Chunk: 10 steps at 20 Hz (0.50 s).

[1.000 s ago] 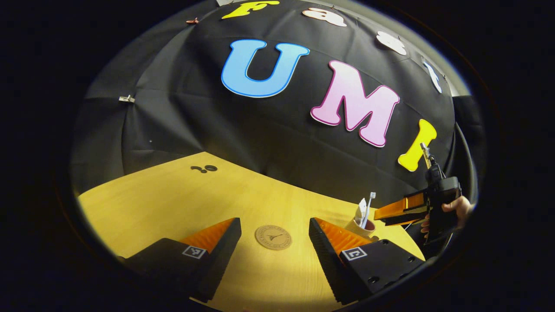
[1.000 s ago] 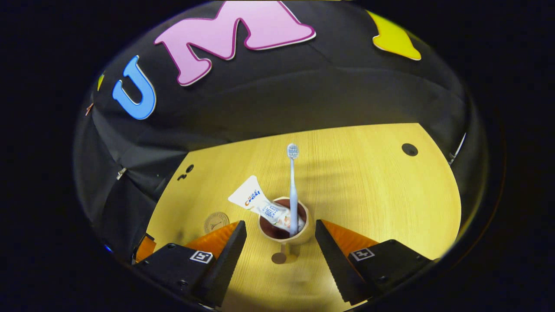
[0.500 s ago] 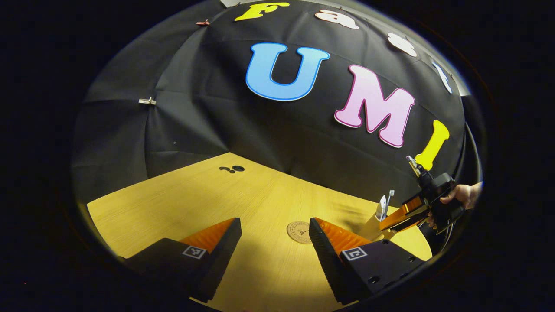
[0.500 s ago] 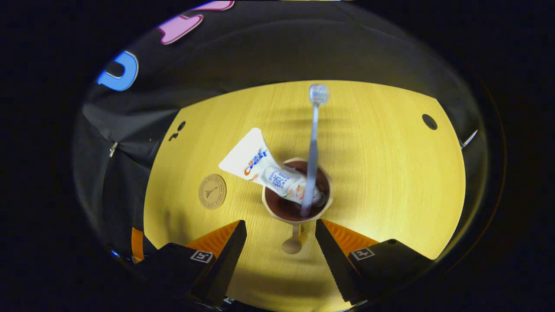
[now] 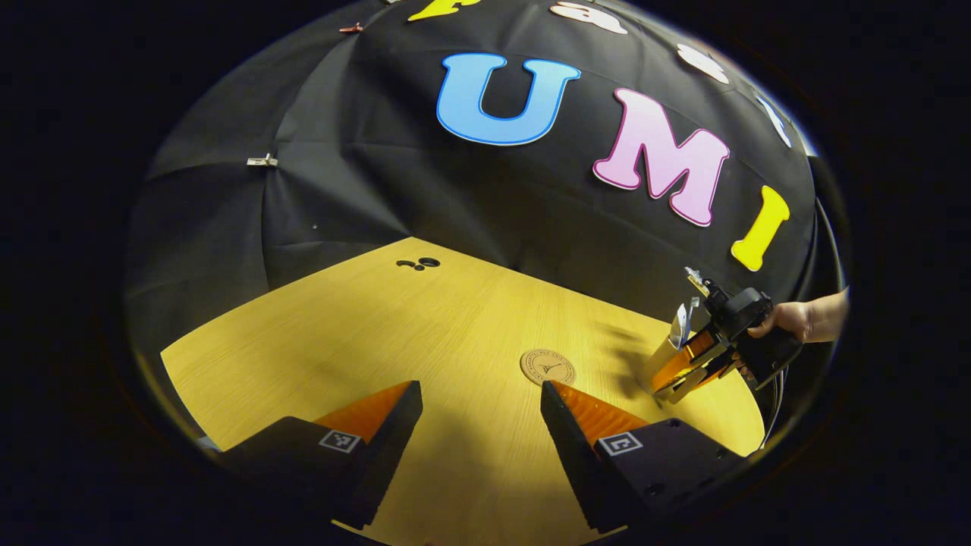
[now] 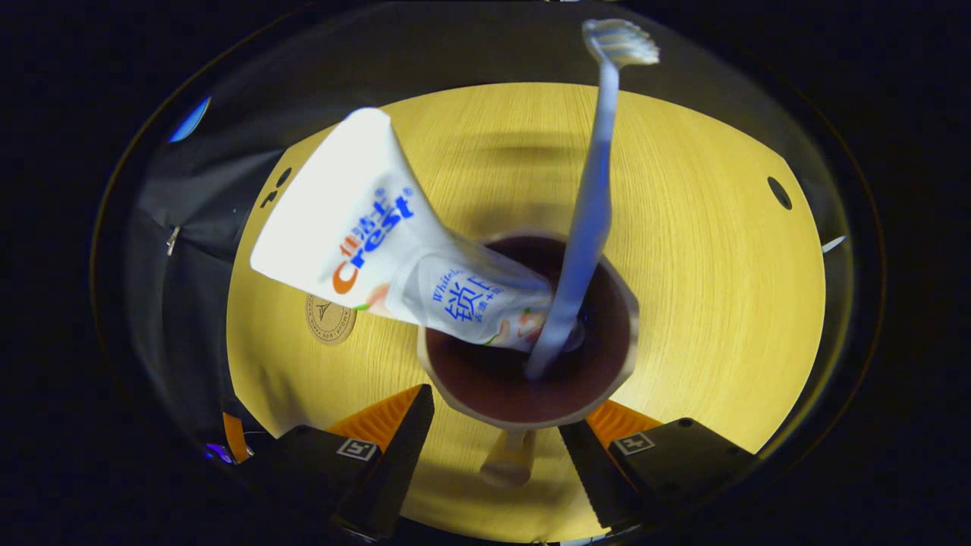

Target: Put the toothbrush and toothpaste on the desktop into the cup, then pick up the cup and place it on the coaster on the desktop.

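A tan cup [image 6: 531, 413] with a dark inside stands on the wooden desktop [image 6: 721, 288] and holds a white toothpaste tube [image 6: 364, 227] and a pale toothbrush [image 6: 592, 205], both leaning out. My right gripper [image 6: 497, 447] is open and close over the cup, its fingers on either side of the cup's handle [image 6: 508, 462]. A round cork coaster [image 6: 326, 322] lies left of the cup, partly behind the tube. In the left gripper view, my left gripper [image 5: 482, 425] hangs open above the desktop with the coaster [image 5: 548, 367] just beyond. Farther right are the cup [image 5: 657, 364] and the right gripper [image 5: 671, 379].
A hand [image 5: 796, 318] holds the right gripper at the table's right edge. Small dark holes [image 5: 421, 263] mark the desktop's far corner, and another hole [image 6: 779, 192] lies at the right. The black cloth wall [image 5: 455, 205] closes the back.
My right gripper has come down and forward onto the cup, which now looms large with its handle between the open fingers. My left gripper has shifted slightly and stays open.
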Motion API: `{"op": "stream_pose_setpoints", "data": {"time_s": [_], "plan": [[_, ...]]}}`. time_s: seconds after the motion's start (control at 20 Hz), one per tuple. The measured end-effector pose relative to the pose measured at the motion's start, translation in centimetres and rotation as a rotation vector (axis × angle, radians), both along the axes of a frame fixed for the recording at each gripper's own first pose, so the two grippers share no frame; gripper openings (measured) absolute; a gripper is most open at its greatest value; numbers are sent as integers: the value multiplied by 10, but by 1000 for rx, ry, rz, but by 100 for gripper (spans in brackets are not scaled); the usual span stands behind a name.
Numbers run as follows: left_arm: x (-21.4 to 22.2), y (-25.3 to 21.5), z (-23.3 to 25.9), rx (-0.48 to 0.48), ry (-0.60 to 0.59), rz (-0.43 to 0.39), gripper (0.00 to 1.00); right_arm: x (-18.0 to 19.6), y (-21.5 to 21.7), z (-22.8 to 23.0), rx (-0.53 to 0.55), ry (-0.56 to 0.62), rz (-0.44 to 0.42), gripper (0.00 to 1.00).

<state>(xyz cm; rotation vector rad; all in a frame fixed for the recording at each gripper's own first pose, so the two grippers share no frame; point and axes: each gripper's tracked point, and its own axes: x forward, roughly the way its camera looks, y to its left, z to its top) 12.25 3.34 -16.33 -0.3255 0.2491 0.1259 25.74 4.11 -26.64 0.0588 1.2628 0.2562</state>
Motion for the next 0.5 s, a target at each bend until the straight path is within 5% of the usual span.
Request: {"op": "stream_pose_setpoints", "data": {"time_s": [0.15, 0.3, 0.35, 0.4, 0.45, 0.5], "plan": [[0, -9, 0, -2, 4, -22, 98, 0, 3, -5, 0, 23, 3, 75], [-2, -16, 0, 8, 9, -40, 98, 4, 0, -10, -24, 18, -3, 73], [-2, -19, 1, 10, 11, -47, 98, 4, -2, -10, -37, 16, 3, 56], [-4, -20, -1, 11, 14, -54, 98, 4, -5, -12, -54, 11, 4, 54], [-5, -23, -1, 11, 17, -59, 97, 6, -8, -11, -67, 13, -6, 36], [-6, -24, -2, 10, 21, -63, 98, 5, -8, -13, -80, 14, -11, 36]]}}
